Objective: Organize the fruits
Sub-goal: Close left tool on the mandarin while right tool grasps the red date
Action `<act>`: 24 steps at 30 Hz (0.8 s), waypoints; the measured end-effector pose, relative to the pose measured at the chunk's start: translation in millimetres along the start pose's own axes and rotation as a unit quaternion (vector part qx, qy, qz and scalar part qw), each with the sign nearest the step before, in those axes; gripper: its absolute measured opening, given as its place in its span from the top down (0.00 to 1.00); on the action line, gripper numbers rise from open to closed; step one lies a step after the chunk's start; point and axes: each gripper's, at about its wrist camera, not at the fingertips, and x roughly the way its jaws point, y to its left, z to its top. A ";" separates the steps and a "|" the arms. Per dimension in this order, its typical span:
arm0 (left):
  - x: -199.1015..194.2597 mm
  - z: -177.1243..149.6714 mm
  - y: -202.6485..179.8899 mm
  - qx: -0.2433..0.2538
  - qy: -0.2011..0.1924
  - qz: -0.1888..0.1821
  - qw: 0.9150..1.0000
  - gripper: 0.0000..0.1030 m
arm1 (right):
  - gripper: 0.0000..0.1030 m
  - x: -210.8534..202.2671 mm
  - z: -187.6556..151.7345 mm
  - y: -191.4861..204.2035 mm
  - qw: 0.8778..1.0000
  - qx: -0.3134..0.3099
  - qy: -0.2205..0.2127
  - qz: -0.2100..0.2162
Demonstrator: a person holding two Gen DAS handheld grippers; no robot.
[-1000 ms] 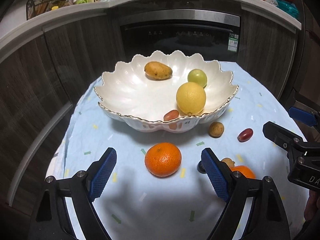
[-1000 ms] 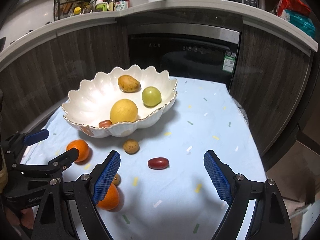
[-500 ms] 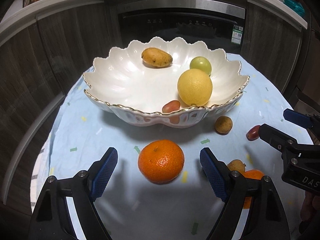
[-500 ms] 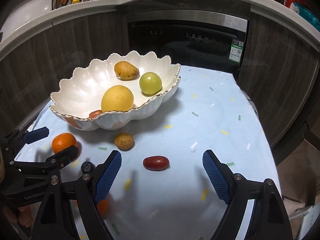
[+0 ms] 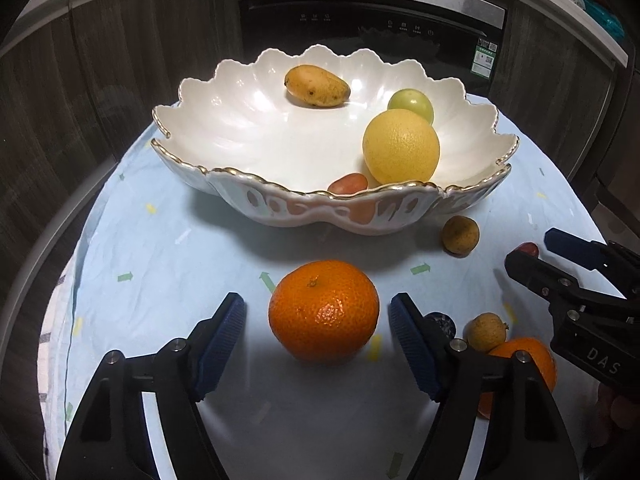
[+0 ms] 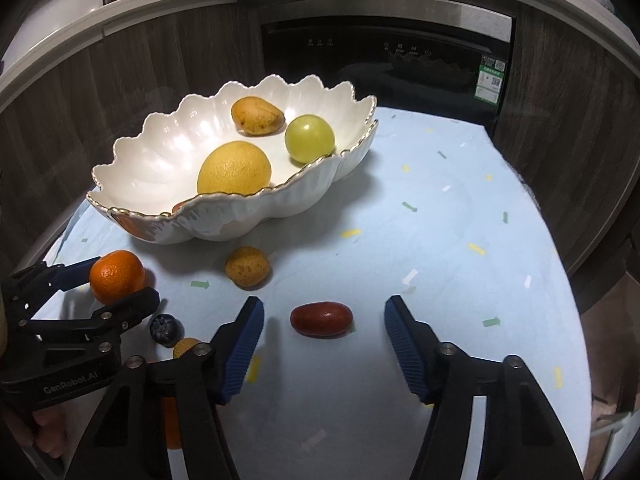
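From the left wrist, the left tongs [image 5: 318, 330] stand spread, their blue ribbed pads either side of a round orange mandarin [image 5: 323, 310] without touching it. It lies on the pale blue cloth-covered bench [image 5: 160, 272], just in front of the white scalloped gold-rimmed bowl [image 5: 280, 204].

From the right wrist, the right tongs [image 6: 324, 334] are spread too (nothing pinched), flanking an oval dark-red fruit [image 6: 321, 319] on the cloth. A small brown speckled fruit [image 6: 247, 267] sits between it and the bowl.

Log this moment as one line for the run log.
left gripper: open, straddling orange | right gripper: open, straddling red fruit | bowl: four fruits
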 end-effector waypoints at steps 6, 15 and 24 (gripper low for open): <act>3.4 1.6 0.2 -0.002 0.004 -0.001 1.000 0.34 | 0.50 6.0 0.4 -0.2 1.000 0.001 0.014 0.004; 4.2 3.7 0.3 -0.002 0.000 -0.001 1.000 0.50 | 0.65 11.1 -0.2 -1.7 1.000 0.004 0.026 0.000; 2.0 3.5 -0.8 0.003 -0.002 -0.002 1.000 0.56 | 0.68 8.7 -0.7 -0.8 1.000 0.001 0.024 0.002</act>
